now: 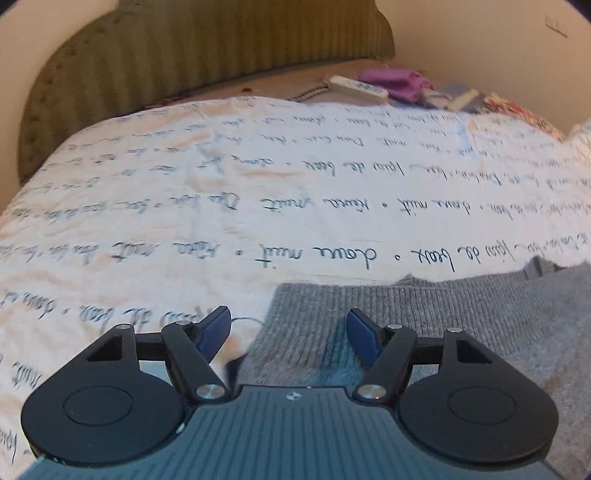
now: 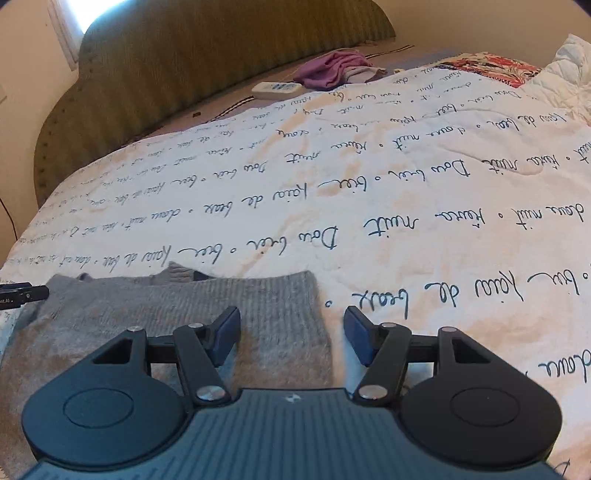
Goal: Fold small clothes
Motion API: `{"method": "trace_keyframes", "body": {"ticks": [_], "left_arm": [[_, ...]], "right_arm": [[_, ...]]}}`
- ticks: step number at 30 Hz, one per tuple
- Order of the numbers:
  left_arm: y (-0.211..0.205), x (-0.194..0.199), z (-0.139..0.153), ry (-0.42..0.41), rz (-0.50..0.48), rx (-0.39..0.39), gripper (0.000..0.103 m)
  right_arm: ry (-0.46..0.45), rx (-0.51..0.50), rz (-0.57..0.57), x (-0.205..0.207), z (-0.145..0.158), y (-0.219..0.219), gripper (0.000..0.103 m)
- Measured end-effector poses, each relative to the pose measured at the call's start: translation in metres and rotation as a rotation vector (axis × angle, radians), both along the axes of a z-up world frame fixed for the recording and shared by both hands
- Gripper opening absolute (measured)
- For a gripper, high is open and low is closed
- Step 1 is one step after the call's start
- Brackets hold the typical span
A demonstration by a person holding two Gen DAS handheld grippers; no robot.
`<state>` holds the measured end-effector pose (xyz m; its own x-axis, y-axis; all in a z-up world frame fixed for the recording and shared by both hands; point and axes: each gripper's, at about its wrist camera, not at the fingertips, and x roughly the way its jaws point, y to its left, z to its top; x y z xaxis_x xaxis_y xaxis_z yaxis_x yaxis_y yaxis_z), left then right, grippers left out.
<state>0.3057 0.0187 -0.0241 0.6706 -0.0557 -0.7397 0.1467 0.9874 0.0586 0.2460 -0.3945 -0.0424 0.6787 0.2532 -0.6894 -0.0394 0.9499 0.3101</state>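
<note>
A small grey knit sweater [image 1: 461, 314] lies flat on the white bedspread with script writing [image 1: 258, 192]. In the left wrist view my left gripper [image 1: 289, 330] is open and empty, low over the sweater's left edge, one finger over the bedspread, the other over the knit. In the right wrist view the sweater [image 2: 166, 306] fills the lower left. My right gripper [image 2: 291, 332] is open and empty over the sweater's right edge, its right finger above the bedspread [image 2: 332, 184]. The tip of the left gripper [image 2: 22, 293] shows at the far left.
A green padded headboard [image 1: 166, 62] stands at the far side. Near it lie a white power strip [image 1: 356, 88], a purple garment [image 1: 399, 83] and a red patterned cloth [image 2: 491, 66]. A window [image 2: 81, 14] is at the upper left.
</note>
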Motion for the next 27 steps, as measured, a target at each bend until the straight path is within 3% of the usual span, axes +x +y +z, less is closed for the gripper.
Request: {"method": "trace_keyframes", "body": {"ticks": [1, 2, 4, 5, 6, 8, 14, 16, 18, 21, 25, 27], "left_arm": [[-0.002, 0.004, -0.003, 0.008, -0.008, 0.005, 0.069], [-0.004, 0.008, -0.007, 0.018, -0.012, 0.005, 0.055], [-0.005, 0.011, -0.009, 0.033, -0.026, -0.019, 0.04], [-0.006, 0.01, -0.008, 0.022, -0.036, -0.016, 0.023], [-0.008, 0.008, -0.006, 0.013, -0.052, -0.002, 0.008], [-0.01, 0.004, -0.004, -0.006, -0.06, 0.017, 0.007], [0.017, -0.008, 0.019, -0.088, 0.024, -0.021, 0.007], [0.024, -0.001, 0.014, -0.058, 0.046, -0.011, 0.007], [0.022, 0.006, 0.0, -0.009, 0.065, 0.031, 0.007], [0.011, 0.003, -0.005, -0.025, 0.052, 0.083, 0.008], [0.012, -0.011, 0.012, -0.074, 0.062, 0.096, 0.041], [0.014, -0.031, 0.03, -0.169, 0.109, 0.131, 0.045]], "right_arm": [[0.007, 0.012, 0.008, 0.004, -0.002, -0.001, 0.063], [0.021, 0.026, 0.023, 0.009, -0.004, -0.001, 0.067], [0.039, 0.032, 0.058, 0.014, -0.009, 0.0, 0.072], [0.03, 0.025, 0.066, 0.014, -0.01, 0.001, 0.071], [0.016, 0.025, 0.079, 0.013, -0.009, 0.002, 0.056], [0.008, 0.069, 0.111, 0.013, -0.009, 0.001, 0.008], [-0.081, 0.119, 0.131, 0.006, 0.016, 0.006, 0.008], [-0.108, 0.124, 0.126, 0.008, 0.022, 0.008, 0.008], [-0.08, 0.088, 0.107, 0.018, 0.015, 0.009, 0.008], [-0.008, 0.064, 0.09, 0.03, -0.008, 0.011, 0.008], [-0.006, 0.05, 0.075, 0.023, -0.008, 0.015, 0.014], [-0.02, 0.064, 0.029, 0.014, 0.005, 0.007, 0.024]]}}
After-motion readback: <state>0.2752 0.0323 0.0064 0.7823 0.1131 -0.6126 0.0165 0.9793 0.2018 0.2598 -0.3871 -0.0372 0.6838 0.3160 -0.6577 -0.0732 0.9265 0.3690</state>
